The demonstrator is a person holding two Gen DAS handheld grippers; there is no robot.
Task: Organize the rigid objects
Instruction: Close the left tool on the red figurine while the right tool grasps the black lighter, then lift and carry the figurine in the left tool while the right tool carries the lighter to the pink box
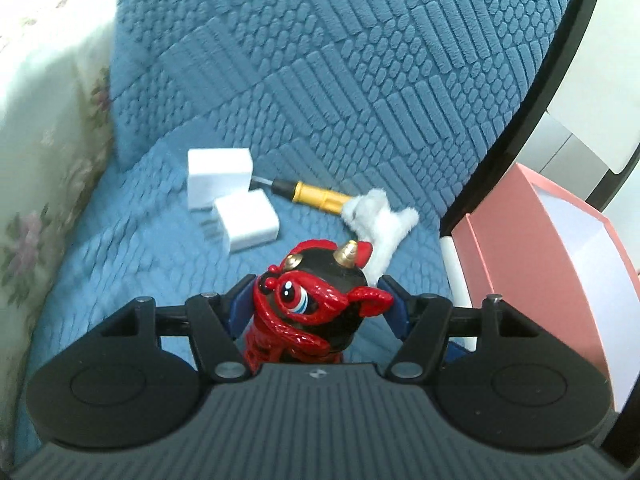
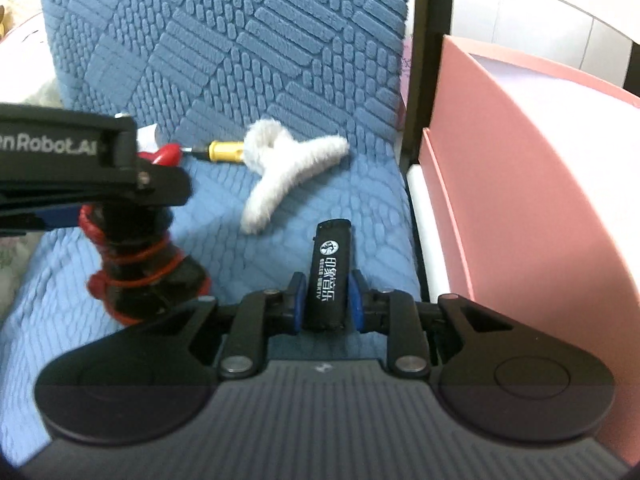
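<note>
From the left wrist view, the left gripper (image 1: 316,308) has its 2 blue-padded fingers on either side of a red and black figurine (image 1: 316,300) with gold horns and a painted eye; the pads sit close to its head and appear to pinch it, the toy standing upright over the front part of the blue quilted chair seat (image 1: 120,248). Toward the back of the seat lie 2 white chargers (image 1: 232,196) touching each other, and just beside them to the right a yellow-handled screwdriver (image 1: 316,196) whose handle end meets a white fluffy hair claw (image 1: 380,220). A pink box (image 1: 532,248) stands open past the seat's right edge. From the right wrist view, the right gripper (image 2: 326,300) is pinching a black lighter (image 2: 329,276) with white printed lettering, held pointing forward above the seat's front right part. The hair claw (image 2: 280,168) lies near the seat's middle, with the screwdriver (image 2: 224,151) behind it (only its yellow handle and a bit of shaft show). The figurine (image 2: 140,264) is at the left, under the left gripper (image 2: 132,188), and the pink box (image 2: 520,200) fills the right side.
</note>
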